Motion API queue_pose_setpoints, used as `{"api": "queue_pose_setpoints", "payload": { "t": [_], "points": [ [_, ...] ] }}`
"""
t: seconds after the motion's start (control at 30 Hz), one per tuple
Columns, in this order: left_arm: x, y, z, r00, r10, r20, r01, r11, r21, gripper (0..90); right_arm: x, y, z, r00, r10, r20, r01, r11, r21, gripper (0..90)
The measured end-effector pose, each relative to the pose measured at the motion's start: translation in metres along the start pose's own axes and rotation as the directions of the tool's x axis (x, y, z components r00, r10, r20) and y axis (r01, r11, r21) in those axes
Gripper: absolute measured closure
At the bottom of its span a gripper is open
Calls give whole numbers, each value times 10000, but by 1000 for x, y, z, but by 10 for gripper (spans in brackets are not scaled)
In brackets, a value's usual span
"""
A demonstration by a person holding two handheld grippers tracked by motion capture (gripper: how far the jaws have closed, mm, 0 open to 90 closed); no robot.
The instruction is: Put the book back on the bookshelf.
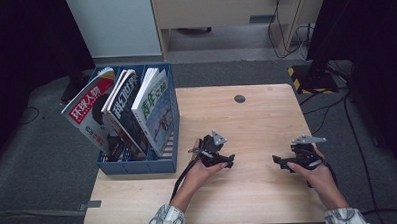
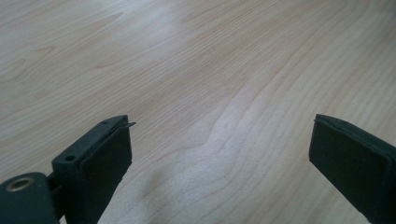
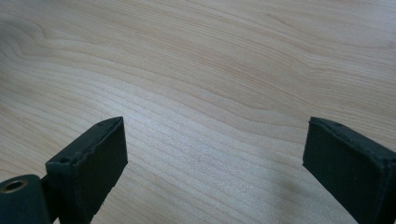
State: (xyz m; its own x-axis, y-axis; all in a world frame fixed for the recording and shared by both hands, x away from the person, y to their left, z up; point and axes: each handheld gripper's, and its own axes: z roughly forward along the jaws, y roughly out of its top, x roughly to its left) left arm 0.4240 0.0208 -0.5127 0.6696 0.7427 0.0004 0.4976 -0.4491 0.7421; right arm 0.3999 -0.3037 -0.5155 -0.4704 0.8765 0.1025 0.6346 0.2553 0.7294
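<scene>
My left gripper [image 1: 230, 160] rests low over the wooden table [image 1: 256, 115], held in a hand just right of the blue rack [image 1: 138, 166], its tips pointing right. In the left gripper view its jaws stand wide apart over bare wood, so the left gripper [image 2: 219, 149] is open and holds nothing. My right gripper [image 1: 277, 160] sits toward the table's right side, tips pointing left at the other one. Its jaws in the right gripper view are also spread wide, so the right gripper [image 3: 215, 149] is open with only wood grain between them.
The blue rack at the table's left edge holds three upright magazines [image 1: 121, 112] that lean left. A small dark round hole [image 1: 239, 98] marks the table's far middle. Cables [image 1: 331, 107] run on the grey floor to the right, near a black stand base [image 1: 315, 78].
</scene>
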Motion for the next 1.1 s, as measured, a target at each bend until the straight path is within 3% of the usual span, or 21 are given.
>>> {"api": "queue_pose_setpoints", "payload": {
  "t": [0.2,0.5,0.63,1.1],
  "points": [
    [9,-7,6,9993,-336,-163,340,9991,261,59,-1,-1,1,10000,56,45,-57,9999,111,68],
    [13,-13,14,9963,-655,-557,690,9955,643,58,-1,-2,3,9999,123,92,-125,9997,230,68],
    [11,-15,16,9966,-554,-612,601,9952,772,57,0,-1,3,9999,100,103,-102,9997,205,68],
    [10,-18,17,9969,-526,-592,558,9970,539,30,2,-2,6,9998,93,196,-101,9990,434,64]
  ]
}}
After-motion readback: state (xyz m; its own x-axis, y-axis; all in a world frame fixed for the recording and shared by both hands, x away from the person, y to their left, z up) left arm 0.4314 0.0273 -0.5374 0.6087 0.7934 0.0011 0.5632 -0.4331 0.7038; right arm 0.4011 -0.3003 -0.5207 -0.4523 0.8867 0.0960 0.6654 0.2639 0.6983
